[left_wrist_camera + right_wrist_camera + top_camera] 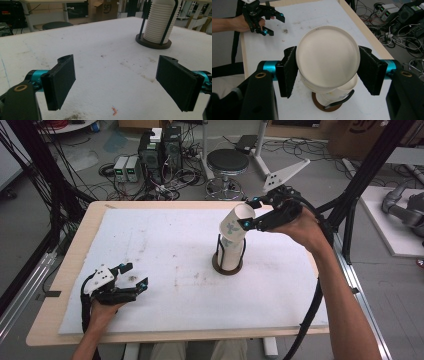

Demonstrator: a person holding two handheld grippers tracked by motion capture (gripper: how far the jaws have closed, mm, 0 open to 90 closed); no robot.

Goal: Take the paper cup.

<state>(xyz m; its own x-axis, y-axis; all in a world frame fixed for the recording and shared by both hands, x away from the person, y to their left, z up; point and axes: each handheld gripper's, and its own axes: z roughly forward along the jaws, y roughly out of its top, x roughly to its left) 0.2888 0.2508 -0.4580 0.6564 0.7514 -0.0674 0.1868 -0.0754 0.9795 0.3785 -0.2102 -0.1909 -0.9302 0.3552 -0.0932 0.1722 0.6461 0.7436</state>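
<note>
One paper cup (236,224) tilted above the cup stack (229,254) | right hand-held gripper (250,220) clamps its sides | left hand-held gripper (134,276) wide, nothing between, resting on worktop (165,250)

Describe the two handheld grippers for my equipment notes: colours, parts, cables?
Both the left gripper and right gripper are black with teal collars behind flat ribbed black pads. Each carries a grey three-cornered plate and trails a black cable. Forearms are bare, no sleeves.
</note>
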